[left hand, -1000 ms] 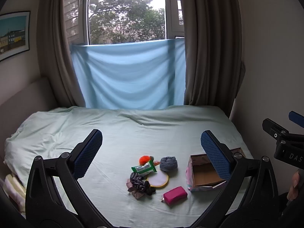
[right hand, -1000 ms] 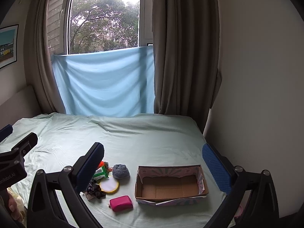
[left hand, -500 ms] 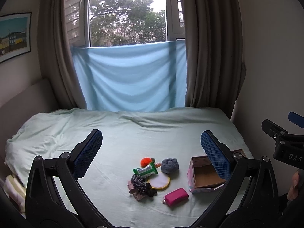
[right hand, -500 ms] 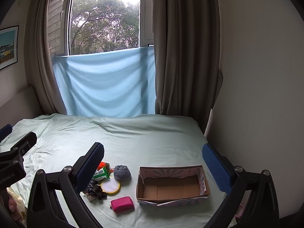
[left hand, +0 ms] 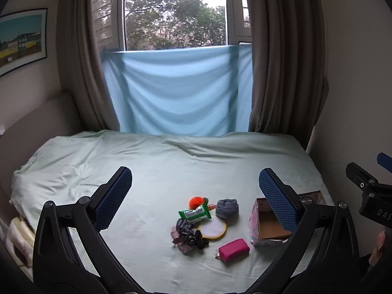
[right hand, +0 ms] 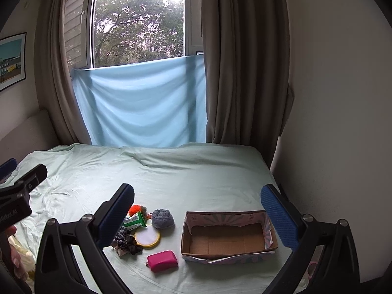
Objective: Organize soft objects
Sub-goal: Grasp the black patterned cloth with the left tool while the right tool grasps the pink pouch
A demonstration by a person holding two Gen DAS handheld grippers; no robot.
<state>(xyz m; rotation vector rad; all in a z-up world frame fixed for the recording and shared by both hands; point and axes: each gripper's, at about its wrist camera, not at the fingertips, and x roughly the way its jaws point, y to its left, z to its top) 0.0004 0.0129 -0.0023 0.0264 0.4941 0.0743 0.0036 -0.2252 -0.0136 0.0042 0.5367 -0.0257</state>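
Note:
A small pile lies on the pale green bed: an orange pom-pom, a green packet, a grey rolled cloth, a dark scrunchie, a round yellow-rimmed pad and a pink pouch. An open cardboard box stands empty to their right. My left gripper is open and empty, held above and short of the pile. My right gripper is open and empty, above the box and the pile.
The bed meets a wall on the right and a headboard on the left. Brown curtains and a blue sheet hang at the far end under the window. Folded pale cloths lie at the left edge.
Both grippers have drawn back and risen slightly, so the pile and the box sit a little lower and farther in both views. Both stay open and empty.

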